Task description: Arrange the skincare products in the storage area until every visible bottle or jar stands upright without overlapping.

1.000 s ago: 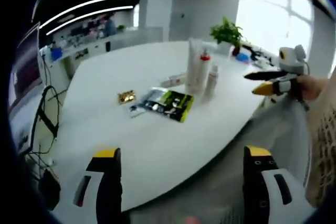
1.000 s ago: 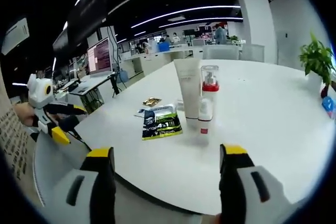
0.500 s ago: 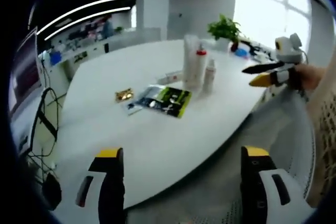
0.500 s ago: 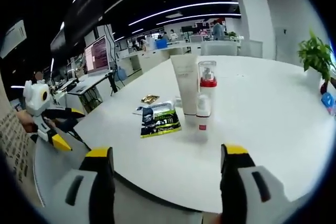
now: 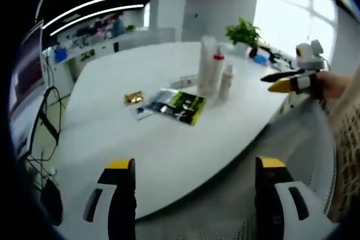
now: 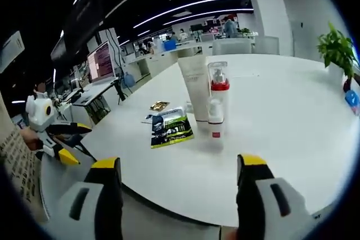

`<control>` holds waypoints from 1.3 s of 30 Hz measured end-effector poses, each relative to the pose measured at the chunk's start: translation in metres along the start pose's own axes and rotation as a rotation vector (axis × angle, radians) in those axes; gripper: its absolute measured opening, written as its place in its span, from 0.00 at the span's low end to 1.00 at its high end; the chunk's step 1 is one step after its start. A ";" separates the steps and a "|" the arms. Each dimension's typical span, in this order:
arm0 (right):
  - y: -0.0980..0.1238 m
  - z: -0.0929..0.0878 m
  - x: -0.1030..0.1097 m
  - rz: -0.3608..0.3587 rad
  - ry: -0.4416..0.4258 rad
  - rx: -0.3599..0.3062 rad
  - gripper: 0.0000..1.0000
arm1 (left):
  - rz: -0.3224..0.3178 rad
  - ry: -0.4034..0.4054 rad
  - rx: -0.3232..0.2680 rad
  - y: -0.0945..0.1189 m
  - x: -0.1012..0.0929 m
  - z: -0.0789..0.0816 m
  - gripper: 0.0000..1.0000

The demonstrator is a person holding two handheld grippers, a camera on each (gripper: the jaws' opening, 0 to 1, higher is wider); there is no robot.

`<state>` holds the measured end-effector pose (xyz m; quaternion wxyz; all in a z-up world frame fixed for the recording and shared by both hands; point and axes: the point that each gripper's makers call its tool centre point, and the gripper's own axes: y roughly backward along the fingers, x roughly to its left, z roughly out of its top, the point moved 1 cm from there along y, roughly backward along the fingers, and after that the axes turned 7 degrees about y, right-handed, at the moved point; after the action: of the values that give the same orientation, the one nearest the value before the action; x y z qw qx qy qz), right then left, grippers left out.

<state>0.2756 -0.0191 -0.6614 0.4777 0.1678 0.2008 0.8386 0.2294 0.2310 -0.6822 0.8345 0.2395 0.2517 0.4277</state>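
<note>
Little is changing among the products since the earlier pictures: both cameras are drifting slightly with the hands, and the right tool's view is sitting a touch closer to the bottles than it was a second ago.

A large white counter [image 5: 169, 150] is carrying everything, with an open office stretching away on its far side. A potted plant [image 6: 337, 49] is standing at the far right of the counter.

Near the counter's middle, a tall white tube [image 6: 195, 88] is standing upright, with a red-collared pump bottle [image 6: 218, 91] upright just to its right and a small white bottle [image 6: 215, 117] upright in front of them on the near side. Whether the three are touching is too close to tell. Left of them a dark and green sachet [image 6: 170, 129] is lying flat, and a small gold packet [image 6: 160, 105] is lying beyond it, apart from it. A small white item is lying behind the tube, too blurred to name.

Left tool [image 5: 194, 164] is hovering off the counter's near edge, jaws spread wide and holding nothing. Right tool [image 6: 180, 161] is doing the same at its own edge, jaws wide apart and empty.
</note>
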 end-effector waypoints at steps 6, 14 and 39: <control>-0.002 0.028 -0.025 -0.024 0.039 -0.023 0.85 | 0.004 -0.017 -0.005 0.000 0.001 0.000 0.84; -0.011 0.054 -0.039 0.017 0.134 -0.007 0.87 | 0.004 -0.013 -0.018 0.001 0.003 0.001 0.83; -0.027 0.179 -0.088 0.013 0.140 -0.185 0.86 | 0.000 -0.001 -0.031 0.002 0.004 0.003 0.81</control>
<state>0.4232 -0.0518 -0.5279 0.4707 0.0650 0.1543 0.8663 0.2321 0.2350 -0.6798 0.8382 0.2269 0.2447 0.4314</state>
